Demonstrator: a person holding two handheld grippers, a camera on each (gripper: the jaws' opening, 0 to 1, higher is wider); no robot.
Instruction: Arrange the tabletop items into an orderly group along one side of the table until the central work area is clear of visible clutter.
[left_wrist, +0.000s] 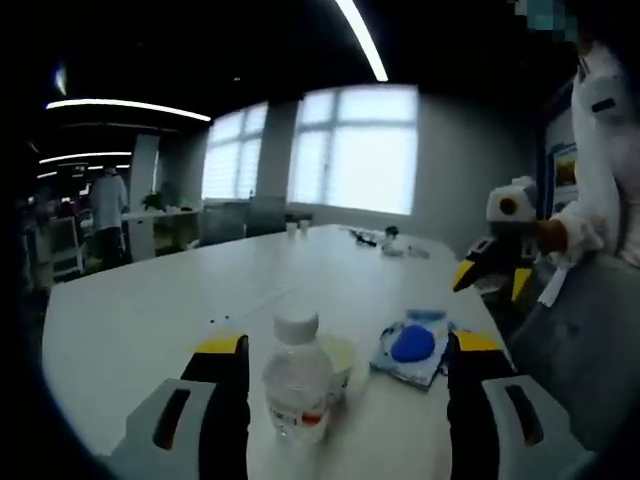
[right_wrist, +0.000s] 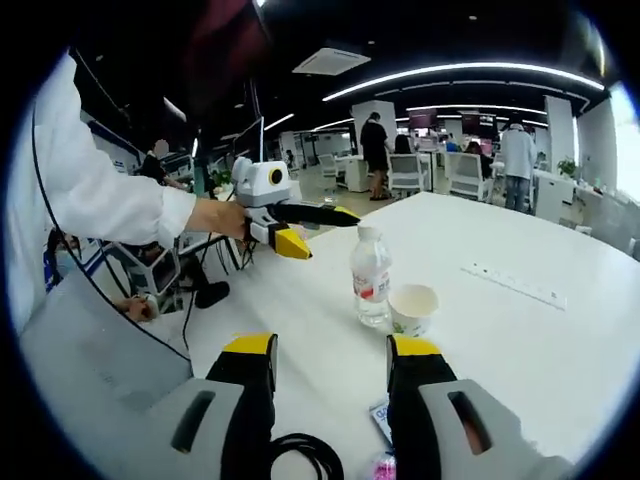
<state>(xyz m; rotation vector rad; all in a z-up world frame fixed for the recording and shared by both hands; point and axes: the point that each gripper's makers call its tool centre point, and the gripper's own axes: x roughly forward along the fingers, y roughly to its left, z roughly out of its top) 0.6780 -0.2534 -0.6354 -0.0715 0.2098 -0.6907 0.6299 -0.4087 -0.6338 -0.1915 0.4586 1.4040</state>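
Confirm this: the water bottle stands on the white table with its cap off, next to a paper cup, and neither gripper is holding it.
Wrong on one point: the water bottle has its white cap on, as the left gripper view shows. The rest holds: it stands on the white table next to the paper cup, and both the left gripper and the right gripper have open jaws holding nothing.

Bright windows (left_wrist: 350, 150) blow out ahead of the left gripper; ceiling strip lights (right_wrist: 470, 72) glare, edges bend, everything soft.
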